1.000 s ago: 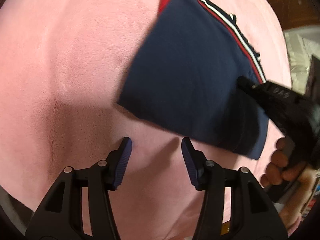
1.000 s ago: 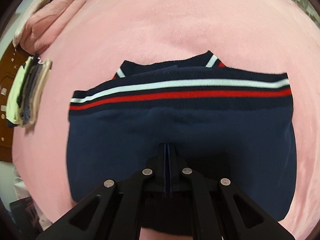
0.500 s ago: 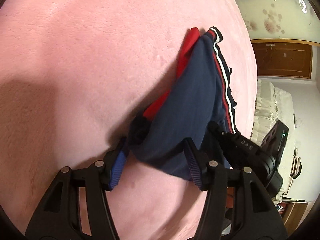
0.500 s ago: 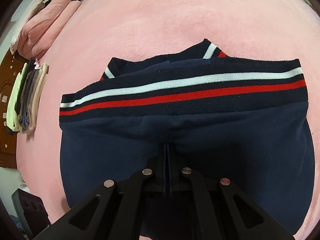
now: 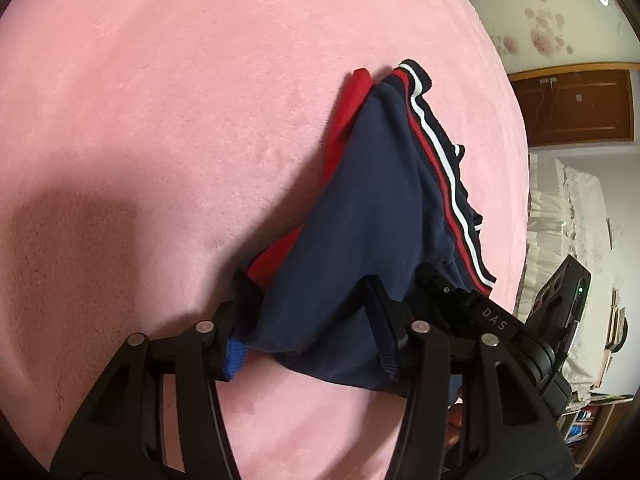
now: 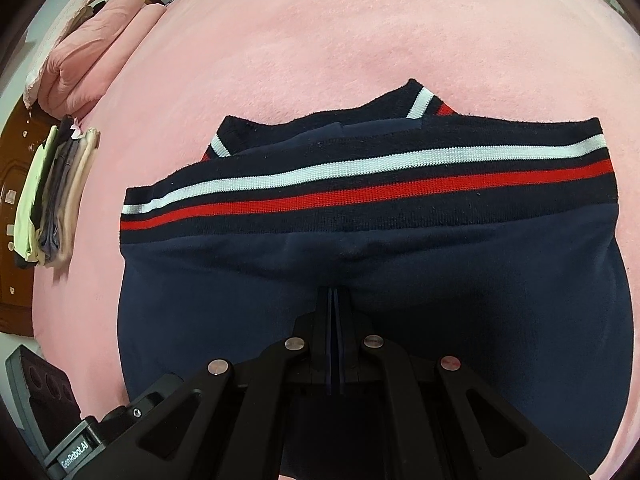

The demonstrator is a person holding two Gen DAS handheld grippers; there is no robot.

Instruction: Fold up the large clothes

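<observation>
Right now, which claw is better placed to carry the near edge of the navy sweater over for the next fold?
Probably the left claw: its jaws have just been closing, and they straddle the bunched edge of the sweater. The right claw is shut, with its tips on the flat cloth and nothing between them.

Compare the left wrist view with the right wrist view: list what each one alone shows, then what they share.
Left wrist only: the left gripper, its jaws just closing around a corner of the folded navy garment; a red layer under the navy; the brown door.

Right wrist only: the full striped hem seen head-on, a stack of folded clothes, and a rolled pink blanket.

Both: the navy garment, the pink bed cover, and the right gripper, shut, tips resting on the garment.
</observation>
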